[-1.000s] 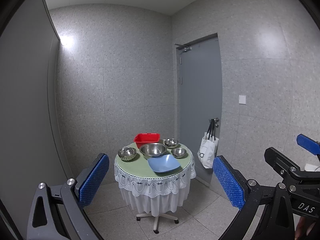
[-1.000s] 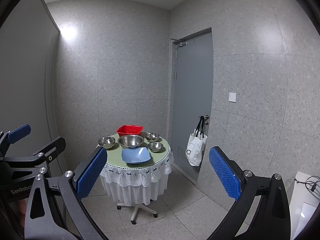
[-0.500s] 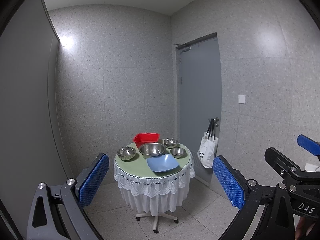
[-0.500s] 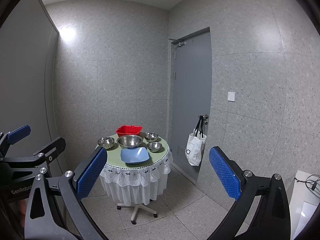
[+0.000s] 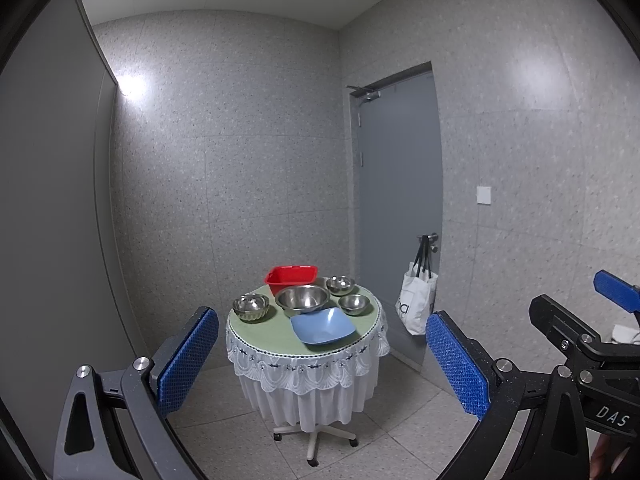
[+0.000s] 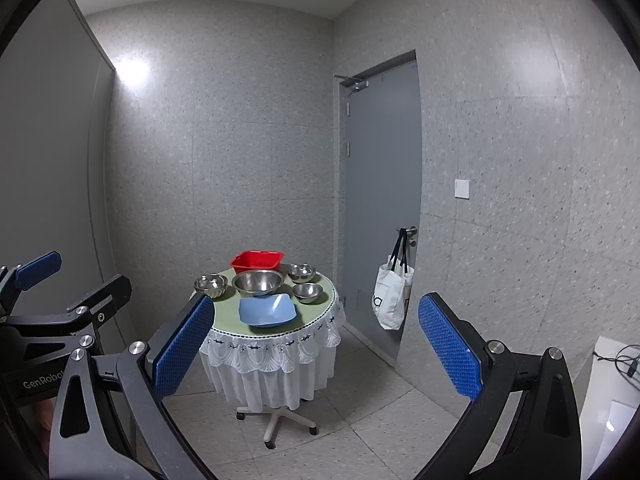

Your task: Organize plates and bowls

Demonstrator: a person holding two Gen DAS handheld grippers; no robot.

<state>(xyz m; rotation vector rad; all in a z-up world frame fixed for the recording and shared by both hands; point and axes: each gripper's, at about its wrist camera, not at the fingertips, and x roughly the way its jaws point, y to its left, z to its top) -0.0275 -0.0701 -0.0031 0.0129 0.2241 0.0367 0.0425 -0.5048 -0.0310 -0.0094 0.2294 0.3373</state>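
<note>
- Left gripper [image 5: 322, 364]: black frame w/ triangular cut-outs, silver round screws, blue dimpled pads [image 5: 188, 358] on both fingers.
- Right gripper [image 6: 316, 348]: same build, blue textured pads [image 6: 448, 346], silver screws.
- Markings: white "DAS" on right gripper's body, "GenRobo…" on left's.
- Blue tab tops each body.
- Bit of skin at lower edges.

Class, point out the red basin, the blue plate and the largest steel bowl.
red basin [image 5: 291, 275], left wrist view, front wall
blue plate [image 5: 322, 325], left wrist view, inner centre
largest steel bowl [image 6: 258, 282], right wrist view, inside
</note>
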